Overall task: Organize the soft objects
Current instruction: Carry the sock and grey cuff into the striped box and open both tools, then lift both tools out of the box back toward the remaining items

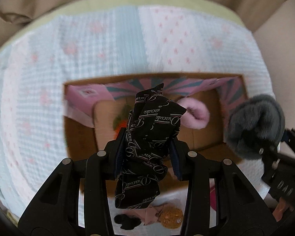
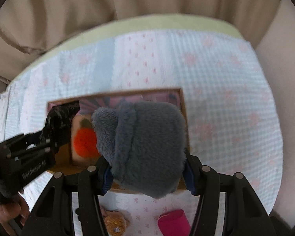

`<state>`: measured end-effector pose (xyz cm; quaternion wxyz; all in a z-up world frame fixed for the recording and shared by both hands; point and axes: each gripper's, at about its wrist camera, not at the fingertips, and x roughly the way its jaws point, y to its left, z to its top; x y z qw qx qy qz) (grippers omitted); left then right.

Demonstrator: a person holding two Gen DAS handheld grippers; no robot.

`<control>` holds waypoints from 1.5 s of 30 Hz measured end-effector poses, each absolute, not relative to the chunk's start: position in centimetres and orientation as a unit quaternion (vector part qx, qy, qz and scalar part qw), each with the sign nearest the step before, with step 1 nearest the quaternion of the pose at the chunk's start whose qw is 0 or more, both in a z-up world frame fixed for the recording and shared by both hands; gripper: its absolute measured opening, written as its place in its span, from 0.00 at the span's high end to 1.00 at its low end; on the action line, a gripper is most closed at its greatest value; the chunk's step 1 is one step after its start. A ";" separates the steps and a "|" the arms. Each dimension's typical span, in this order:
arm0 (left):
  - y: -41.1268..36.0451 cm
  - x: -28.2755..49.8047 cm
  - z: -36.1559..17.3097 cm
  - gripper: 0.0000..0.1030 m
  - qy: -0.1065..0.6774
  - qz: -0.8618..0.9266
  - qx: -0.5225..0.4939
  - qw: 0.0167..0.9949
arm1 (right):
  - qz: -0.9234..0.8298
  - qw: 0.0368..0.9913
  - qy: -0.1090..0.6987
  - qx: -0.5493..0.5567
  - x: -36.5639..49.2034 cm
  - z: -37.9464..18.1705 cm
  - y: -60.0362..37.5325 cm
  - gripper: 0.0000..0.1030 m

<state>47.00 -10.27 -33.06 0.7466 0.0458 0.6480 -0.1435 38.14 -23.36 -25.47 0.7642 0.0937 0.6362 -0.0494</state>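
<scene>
My left gripper (image 1: pixel 146 153) is shut on a black printed cloth (image 1: pixel 153 122) and holds it above an open cardboard box (image 1: pixel 76 133). My right gripper (image 2: pixel 147 175) is shut on a fluffy grey plush item (image 2: pixel 147 147), also over the box (image 2: pixel 183 122). In the left wrist view the grey plush item (image 1: pixel 255 125) hangs at the box's right side. In the right wrist view the black cloth (image 2: pixel 59 122) is at the box's left. Inside the box lie a beige cushion with an orange fruit (image 2: pixel 84 141) and a pink fluffy item (image 1: pixel 194 116).
The box stands on a bed with a light blue and pink checked quilt (image 1: pixel 88 49). Near the front edge lie a small doll with orange hair (image 1: pixel 167 218) and a magenta pouch (image 2: pixel 175 224). Beige curtains (image 2: pixel 88 9) hang behind the bed.
</scene>
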 end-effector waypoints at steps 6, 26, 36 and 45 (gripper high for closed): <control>-12.5 48.7 -37.1 0.65 0.678 -0.150 0.053 0.717 | -0.011 0.736 0.673 0.072 37.8 -30.4 -22.3 0.48; -12.3 50.4 -37.5 0.00 0.677 -0.145 0.060 0.719 | 0.060 0.753 0.653 0.042 35.5 -32.1 -19.7 0.00; -11.8 48.5 -32.5 0.00 0.649 -0.146 0.069 0.743 | 0.051 0.772 0.632 0.042 35.6 -27.3 -20.6 0.00; -10.7 45.0 -24.6 0.00 0.604 -0.159 0.066 0.778 | 0.033 0.800 0.598 0.044 34.3 -21.1 -20.7 0.00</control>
